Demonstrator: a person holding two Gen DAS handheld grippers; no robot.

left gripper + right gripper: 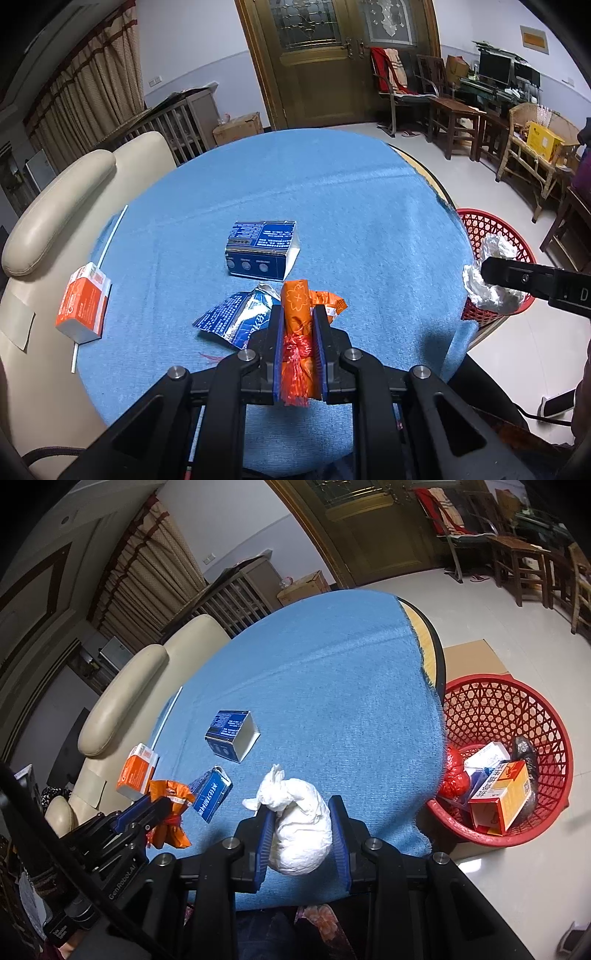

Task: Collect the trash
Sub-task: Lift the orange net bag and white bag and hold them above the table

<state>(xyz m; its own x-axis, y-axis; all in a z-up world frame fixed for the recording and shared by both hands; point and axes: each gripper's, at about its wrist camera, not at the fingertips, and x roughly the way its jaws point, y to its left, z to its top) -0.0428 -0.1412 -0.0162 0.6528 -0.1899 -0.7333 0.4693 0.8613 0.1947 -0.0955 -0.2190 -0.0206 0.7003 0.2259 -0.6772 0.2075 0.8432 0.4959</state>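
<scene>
left claw [298,325] pinching orange wrapper [295,306] | right claw [303,823] pinching white wad [301,827]

Even, fairly bright indoor light fills both views, seemingly from overhead; no lamp shows. The blue tablecloth [295,192] is evenly lit, with soft shadows near the left gripper [298,314] and, in the right wrist view, near the right gripper [302,814]. The pale floor [517,602] on the far right carries a mild sheen. Fisheye distortion bends the door frame [258,62] and curtain [85,85], and black vignetting fills the corners. The table's middle is sharp; the far furniture is softer.
</scene>
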